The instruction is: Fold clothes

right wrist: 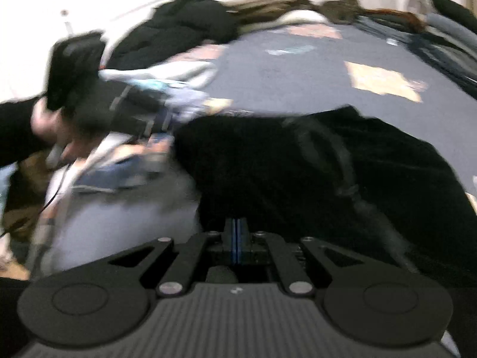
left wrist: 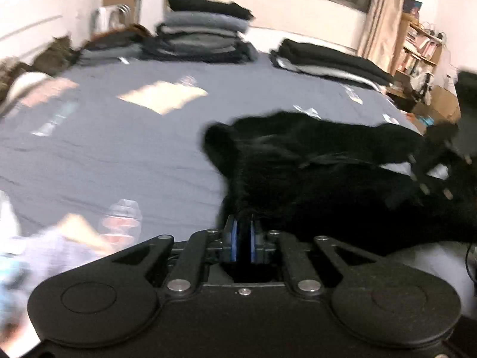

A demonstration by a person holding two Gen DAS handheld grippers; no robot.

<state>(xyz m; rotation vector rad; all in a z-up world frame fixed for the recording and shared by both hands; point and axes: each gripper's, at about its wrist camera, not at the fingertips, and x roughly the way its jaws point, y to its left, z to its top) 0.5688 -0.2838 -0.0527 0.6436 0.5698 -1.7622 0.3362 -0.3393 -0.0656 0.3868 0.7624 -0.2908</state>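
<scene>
Your left gripper pinches a fold of the black garment between its blue pads. Your right gripper has its fingers pressed together on the same garment's near edge. The cloth lies spread over the grey bedsheet, from 12 to 3 o'clock. Folded stacks sit far off at 11 o'clock.

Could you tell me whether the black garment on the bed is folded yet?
Not yet: the black garment lies loosely bunched, pinched by both the left gripper and right gripper.
</scene>
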